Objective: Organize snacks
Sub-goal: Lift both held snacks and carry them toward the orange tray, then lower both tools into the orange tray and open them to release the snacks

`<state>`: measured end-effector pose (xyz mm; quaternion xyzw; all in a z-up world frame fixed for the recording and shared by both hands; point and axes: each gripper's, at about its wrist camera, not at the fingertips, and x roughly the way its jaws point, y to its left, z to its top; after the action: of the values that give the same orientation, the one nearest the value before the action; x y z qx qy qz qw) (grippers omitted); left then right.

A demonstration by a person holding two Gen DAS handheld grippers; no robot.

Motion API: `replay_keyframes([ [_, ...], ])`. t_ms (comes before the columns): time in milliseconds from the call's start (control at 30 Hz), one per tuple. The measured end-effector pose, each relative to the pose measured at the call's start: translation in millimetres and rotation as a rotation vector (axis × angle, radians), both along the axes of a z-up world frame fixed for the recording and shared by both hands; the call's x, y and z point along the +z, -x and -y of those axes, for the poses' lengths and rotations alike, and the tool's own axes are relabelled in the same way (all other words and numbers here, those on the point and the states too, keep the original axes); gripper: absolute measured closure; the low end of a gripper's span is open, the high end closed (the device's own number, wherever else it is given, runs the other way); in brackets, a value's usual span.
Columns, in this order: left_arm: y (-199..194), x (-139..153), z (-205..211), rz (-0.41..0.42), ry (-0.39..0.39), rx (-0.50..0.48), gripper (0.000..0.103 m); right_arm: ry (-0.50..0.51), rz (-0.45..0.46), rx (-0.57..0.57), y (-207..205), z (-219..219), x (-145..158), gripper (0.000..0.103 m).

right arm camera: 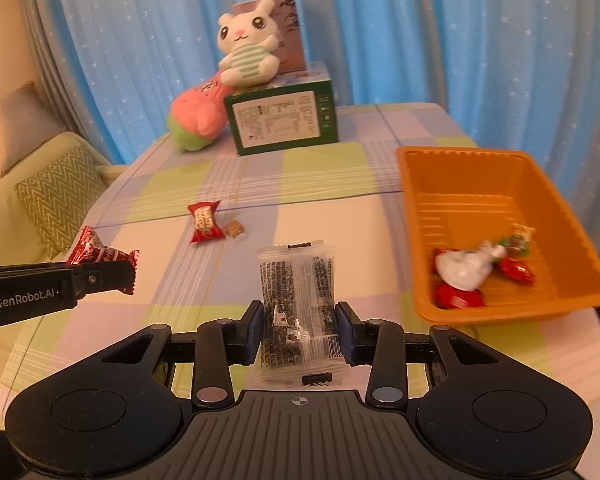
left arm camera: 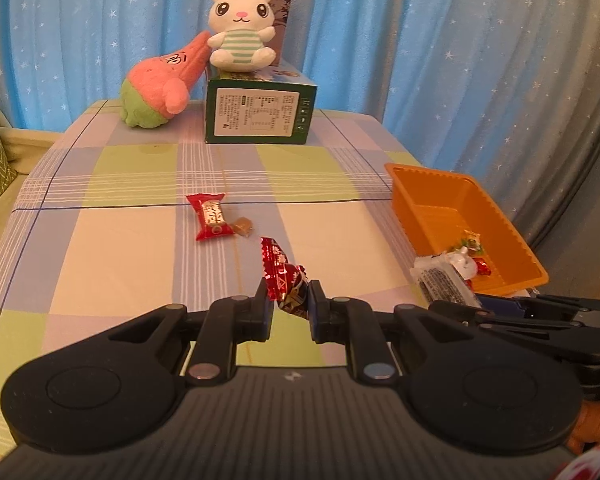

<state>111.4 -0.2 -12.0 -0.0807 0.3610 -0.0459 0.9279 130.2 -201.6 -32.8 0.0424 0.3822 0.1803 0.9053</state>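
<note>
Here, both grippers' fingers pinch sweets by thin wrapper edges: left gripper [left arm camera: 290, 304] a red foil candy [left arm camera: 282, 274], right gripper [right arm camera: 299, 326] a clear packet [right arm camera: 298, 300], either liable to slip short of the orange tray [right arm camera: 416, 184]

Red snack [left arm camera: 286, 280] and clear packet [right arm camera: 298, 312] held; orange tray [right arm camera: 548, 304] holds sweets.

The left claw [left arm camera: 290, 306] pinches a shiny red candy wrapper [left arm camera: 283, 276] above the checked worktop [left arm camera: 100, 240], near the orange tray [left arm camera: 500, 216].
</note>
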Motion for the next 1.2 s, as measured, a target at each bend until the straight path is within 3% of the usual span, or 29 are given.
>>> replay_keyframes([
  [433,23,16,43,0.001,-0.015,-0.048,0.088,0.000,0.018,-0.083,31,45,19,0.064],
  [1200,5,31,101,0.016,-0.018,-0.167,0.088,-0.006,0.035,-0.183,30,98,35,0.064],
])
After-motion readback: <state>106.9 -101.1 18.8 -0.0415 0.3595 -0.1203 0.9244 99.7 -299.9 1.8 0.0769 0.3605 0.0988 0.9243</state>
